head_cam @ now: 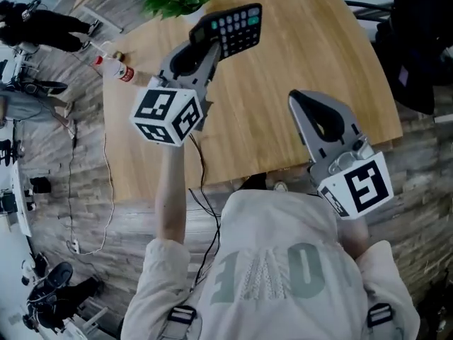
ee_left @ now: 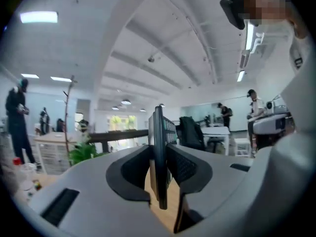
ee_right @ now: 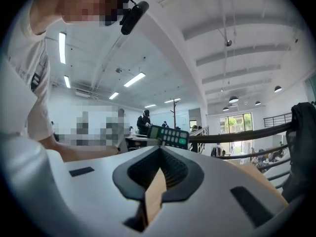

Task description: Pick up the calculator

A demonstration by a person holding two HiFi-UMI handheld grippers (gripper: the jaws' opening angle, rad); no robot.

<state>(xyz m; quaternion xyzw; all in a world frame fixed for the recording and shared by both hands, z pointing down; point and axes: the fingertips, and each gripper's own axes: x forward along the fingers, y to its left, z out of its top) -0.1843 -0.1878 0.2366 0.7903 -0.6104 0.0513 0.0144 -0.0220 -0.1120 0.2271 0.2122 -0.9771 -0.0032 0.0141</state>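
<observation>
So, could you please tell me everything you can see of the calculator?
The calculator is a dark, flat plastic-looking slab with a display at one end and rows of pale keys, some green. The left gripper clamps its display end between both jaws, holding it in the air above the wooden table.

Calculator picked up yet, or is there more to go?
Looks done: the calculator is held up above the table, clamped edge-on in the left claw. In hand: only that grip. The right claw is shut and empty. Left to do: nothing obvious, beyond keeping hold.
</observation>
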